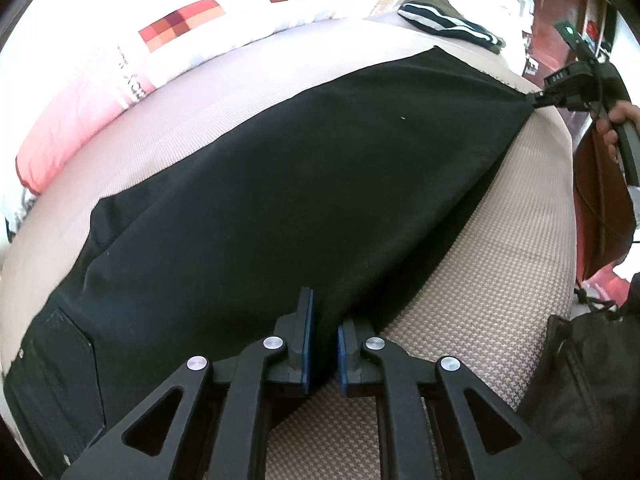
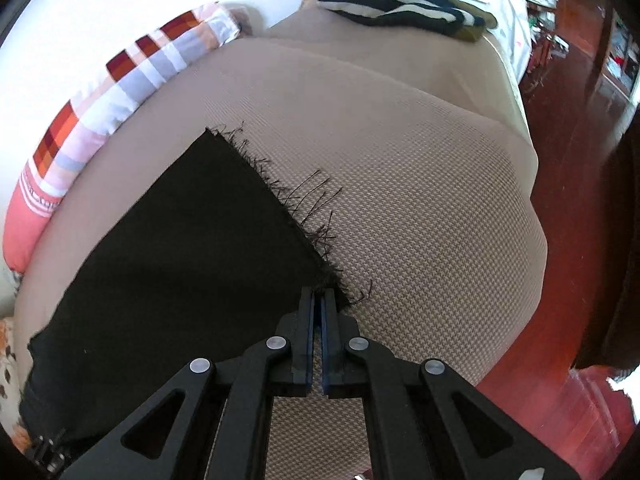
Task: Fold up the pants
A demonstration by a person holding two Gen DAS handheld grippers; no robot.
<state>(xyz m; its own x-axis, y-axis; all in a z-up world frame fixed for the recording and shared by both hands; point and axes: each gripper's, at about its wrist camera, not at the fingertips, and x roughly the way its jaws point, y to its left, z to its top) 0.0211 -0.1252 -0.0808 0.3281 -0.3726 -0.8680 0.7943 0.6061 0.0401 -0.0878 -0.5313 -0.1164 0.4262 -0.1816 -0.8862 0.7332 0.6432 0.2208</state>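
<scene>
At the far left of the left wrist view, the waistband end of the black woven-cloth pants (image 1: pixel 280 200) fills the lower left corner, a patch pocket showing there. The garment runs diagonally up to the upper right, flat on the beige textured mattress cover (image 1: pixel 500 260). It lies as one long narrow strip, so it appears to be already halved leg upon leg; the crosswise folds remain to be done.

At bottom centre, the left gripper (image 1: pixel 324 328) stands at the near edge of the pants. Its jaws are slightly parted, with a narrow gap between the blue pads. The cloth edge lies at that gap, but the pads do not visibly press it.

At the upper right, the right gripper (image 1: pixel 538 98), carried by a hand (image 1: pixel 620 120), meets the hem corner. In the right wrist view the right gripper's jaws are fully closed on the frayed hem corner of the pants, loose threads spreading beside the tips.

Surroundings: a pink, white and red checked quilt (image 1: pixel 120 60) lies along the upper left, clear of the pants. A dark striped garment on an olive one (image 2: pixel 400 4) rests at the top, well apart from the hem. A black leather bag (image 1: pixel 580 380) sits at the lower right edge. Red wooden floor (image 2: pixel 580 160) lies beyond. Nothing obstructs the fold path.
</scene>
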